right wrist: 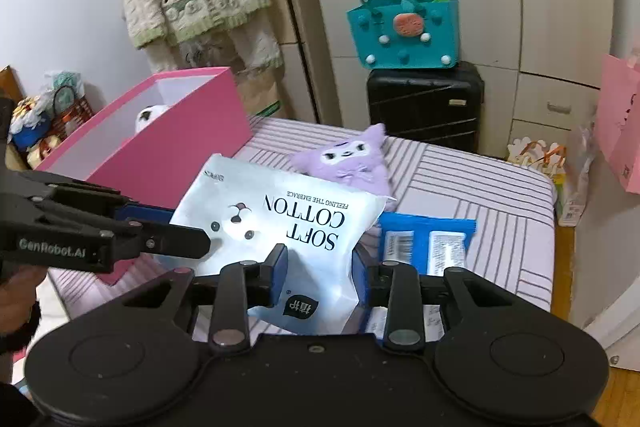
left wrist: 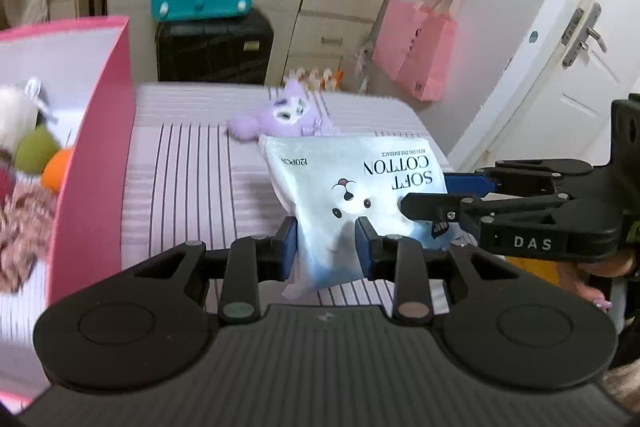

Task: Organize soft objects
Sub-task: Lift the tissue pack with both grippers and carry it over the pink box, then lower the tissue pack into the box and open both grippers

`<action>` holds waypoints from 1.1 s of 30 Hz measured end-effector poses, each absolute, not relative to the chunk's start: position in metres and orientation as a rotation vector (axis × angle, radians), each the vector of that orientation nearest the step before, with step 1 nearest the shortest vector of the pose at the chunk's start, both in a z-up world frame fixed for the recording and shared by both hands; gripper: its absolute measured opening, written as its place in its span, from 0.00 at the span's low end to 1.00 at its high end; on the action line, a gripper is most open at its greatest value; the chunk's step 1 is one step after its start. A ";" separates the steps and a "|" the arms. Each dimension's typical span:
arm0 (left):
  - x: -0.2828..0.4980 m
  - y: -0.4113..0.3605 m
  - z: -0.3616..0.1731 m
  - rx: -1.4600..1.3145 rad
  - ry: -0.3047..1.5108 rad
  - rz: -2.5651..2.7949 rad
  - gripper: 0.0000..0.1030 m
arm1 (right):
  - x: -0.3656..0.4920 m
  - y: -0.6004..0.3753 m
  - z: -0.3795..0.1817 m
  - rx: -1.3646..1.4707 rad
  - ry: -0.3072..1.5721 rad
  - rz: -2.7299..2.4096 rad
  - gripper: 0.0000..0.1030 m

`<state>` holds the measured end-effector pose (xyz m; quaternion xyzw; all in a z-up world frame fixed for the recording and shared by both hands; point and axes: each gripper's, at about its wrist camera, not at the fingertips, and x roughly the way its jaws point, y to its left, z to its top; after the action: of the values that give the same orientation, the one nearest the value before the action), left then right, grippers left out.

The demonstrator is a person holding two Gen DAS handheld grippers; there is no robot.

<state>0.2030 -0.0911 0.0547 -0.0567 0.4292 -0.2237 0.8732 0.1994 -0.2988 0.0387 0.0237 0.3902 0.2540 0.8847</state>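
A pale blue "SOFT COTTON" pack point(left wrist: 352, 199) with a bear face is held up over the striped bed point(left wrist: 192, 179). My left gripper point(left wrist: 328, 243) is shut on its lower end. My right gripper point(right wrist: 320, 275) is shut on its other end; the pack point(right wrist: 288, 227) fills that view. Each gripper shows in the other's view, the right point(left wrist: 424, 195) and the left point(right wrist: 176, 223). A purple plush point(left wrist: 288, 115) lies behind the pack, also in the right view point(right wrist: 348, 159). A pink box point(right wrist: 160, 147) holds several soft toys point(left wrist: 36, 151).
A blue packet point(right wrist: 428, 243) lies on the bed under the pack. A teal bag point(right wrist: 404, 31) sits on a black suitcase point(right wrist: 424, 107) past the bed. Pink paper bags point(left wrist: 416, 51) hang on the wardrobe. A door point(left wrist: 560, 67) is at the right.
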 end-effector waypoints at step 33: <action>0.180 0.131 0.147 -0.138 0.847 -0.329 0.28 | 0.204 -0.100 0.140 -0.181 0.674 0.904 0.65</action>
<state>0.1799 0.1307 0.1465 -0.0666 0.4089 -0.1589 0.8961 0.2042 -0.0996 0.1399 -0.0857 0.3188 0.4278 0.8414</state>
